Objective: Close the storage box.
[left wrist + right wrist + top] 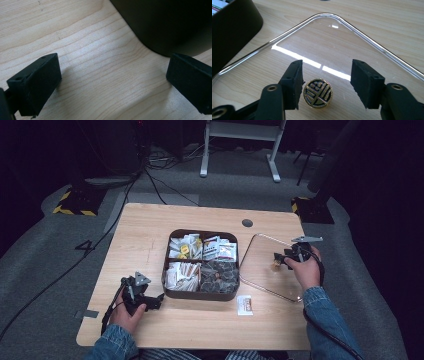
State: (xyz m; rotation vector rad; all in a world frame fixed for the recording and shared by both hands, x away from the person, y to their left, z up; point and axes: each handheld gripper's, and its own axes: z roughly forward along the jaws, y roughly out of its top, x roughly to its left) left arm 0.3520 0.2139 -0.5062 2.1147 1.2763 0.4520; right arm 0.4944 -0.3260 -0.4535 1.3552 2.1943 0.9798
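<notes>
A dark brown box (pixel 201 293) with four compartments of sachets and tea bags stands mid-table. To its right a clear lid (pixel 263 270) lies flat on the wood. My right gripper (pixel 280 261) hovers over the lid, open. In the right gripper view its jaws (pixel 325 75) stand on either side of the lid's round gold-and-black knob (pixel 318 93), which lies close against the left jaw. My left gripper (pixel 154 301) rests open by the box's front left corner. In the left gripper view (pixel 112 77) only bare wood lies between the jaws, the box wall (pixel 170 22) just ahead.
A small white and brown sachet (pixel 244 305) lies loose on the table in front of the box. The wooden table (pixel 150 230) has a round cable hole (pixel 247 223) at the back. Cables and desk legs lie on the grey floor behind.
</notes>
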